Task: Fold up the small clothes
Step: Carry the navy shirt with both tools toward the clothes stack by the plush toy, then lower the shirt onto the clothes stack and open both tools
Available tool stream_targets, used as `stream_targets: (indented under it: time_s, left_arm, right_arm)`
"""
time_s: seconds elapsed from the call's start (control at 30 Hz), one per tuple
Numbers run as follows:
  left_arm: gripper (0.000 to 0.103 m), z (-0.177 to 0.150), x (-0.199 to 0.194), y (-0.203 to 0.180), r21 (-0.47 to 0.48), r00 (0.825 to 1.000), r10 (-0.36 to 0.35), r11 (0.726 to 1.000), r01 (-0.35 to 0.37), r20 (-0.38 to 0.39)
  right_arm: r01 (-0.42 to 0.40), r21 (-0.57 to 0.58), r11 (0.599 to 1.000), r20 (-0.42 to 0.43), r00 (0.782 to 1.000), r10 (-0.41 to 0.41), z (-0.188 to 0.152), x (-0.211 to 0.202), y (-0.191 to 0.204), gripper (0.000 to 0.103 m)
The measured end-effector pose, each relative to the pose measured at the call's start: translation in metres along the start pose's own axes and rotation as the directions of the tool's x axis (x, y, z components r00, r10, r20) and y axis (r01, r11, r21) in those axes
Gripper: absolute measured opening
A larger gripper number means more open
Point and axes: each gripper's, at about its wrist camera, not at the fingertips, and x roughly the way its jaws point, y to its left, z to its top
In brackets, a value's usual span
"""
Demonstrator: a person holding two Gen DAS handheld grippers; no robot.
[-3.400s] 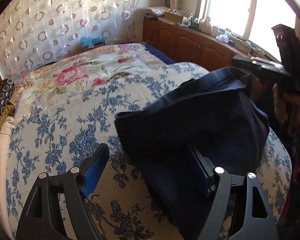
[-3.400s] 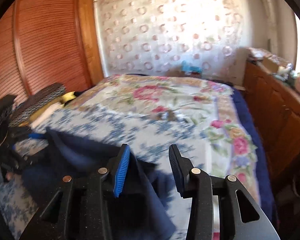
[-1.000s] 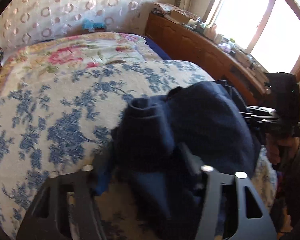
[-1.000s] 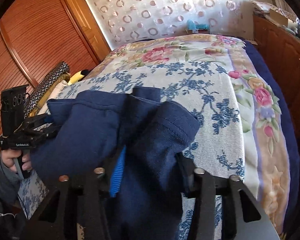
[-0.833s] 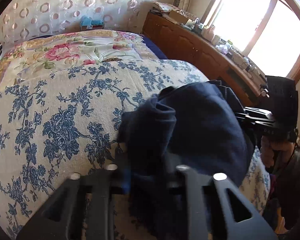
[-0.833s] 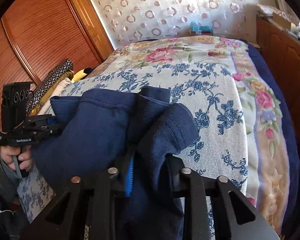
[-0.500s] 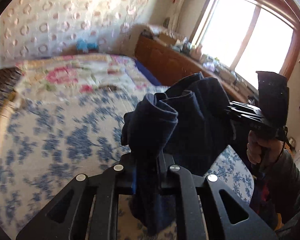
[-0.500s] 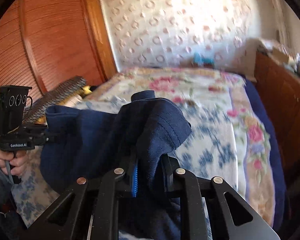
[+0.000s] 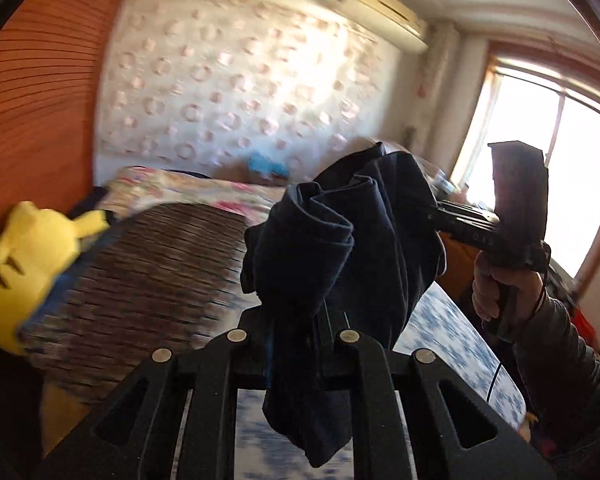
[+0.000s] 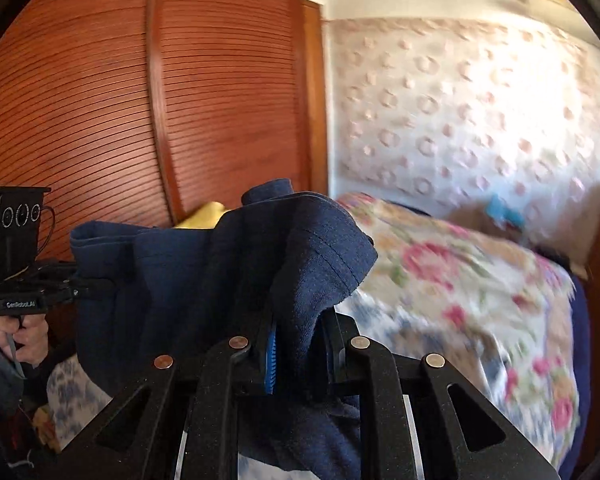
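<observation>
— While we clamp the left hand-held gripper on the navy garment, only its camera catches the yellow plush toy.
— Our right hand-held gripper pinches the other end, raised above the floral bed; louvred wardrobe doors beyond.

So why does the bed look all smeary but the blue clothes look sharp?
Left wrist view: the striped pillow and yellow toy streak with motion blur, and the window glares white. Right wrist view: the flowered bedspread smears too. The navy garment stays crisp in both, probably because each tool, left and right, grips it and carries it along with its camera.
</observation>
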Motion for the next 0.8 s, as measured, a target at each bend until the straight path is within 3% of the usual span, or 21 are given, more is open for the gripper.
stream_targets:
  time_s: [0.13,0.23,0.4,0.5,0.67,0.73,0.8]
  left_arm:
    - [0.014,0.005,-0.008,0.047,-0.067,0.997,0.075,0.995,-0.073,0.031]
    - [0.014,-0.002,0.003,0.082,-0.130,0.992,0.128,0.984,-0.125,0.009]
    - [0.014,-0.027,0.031,0.127,-0.207,0.978,0.189,0.957,-0.203,-0.085]
    - [0.015,-0.035,0.036,0.132,-0.205,0.972,0.207,0.952,-0.226,-0.108]
    - [0.017,-0.037,0.029,0.126,-0.173,0.966,0.232,0.953,-0.249,-0.113]
    - [0.023,-0.038,0.027,0.122,-0.144,0.957,0.267,0.949,-0.281,-0.113]
    - [0.038,-0.038,0.020,0.116,-0.116,0.951,0.291,0.946,-0.302,-0.100]
  right_arm:
    - [-0.064,-0.039,0.997,-0.006,0.998,0.064,0.040,0.064,0.005,0.017]
    - [-0.098,-0.058,0.993,-0.041,0.995,0.096,0.062,0.127,-0.003,0.017]
    - [-0.110,-0.060,0.992,-0.155,0.983,0.100,0.052,0.231,-0.010,0.017]
    - [-0.088,-0.047,0.995,-0.188,0.979,0.077,0.047,0.277,-0.010,0.019]
    - [0.009,-0.047,0.999,-0.132,0.991,-0.015,0.047,0.276,-0.010,0.043]
    - [0.065,-0.060,0.996,-0.079,0.994,-0.069,0.049,0.261,-0.007,0.053]
    - [0.072,-0.053,0.996,-0.036,0.997,-0.074,0.051,0.244,-0.007,0.059]
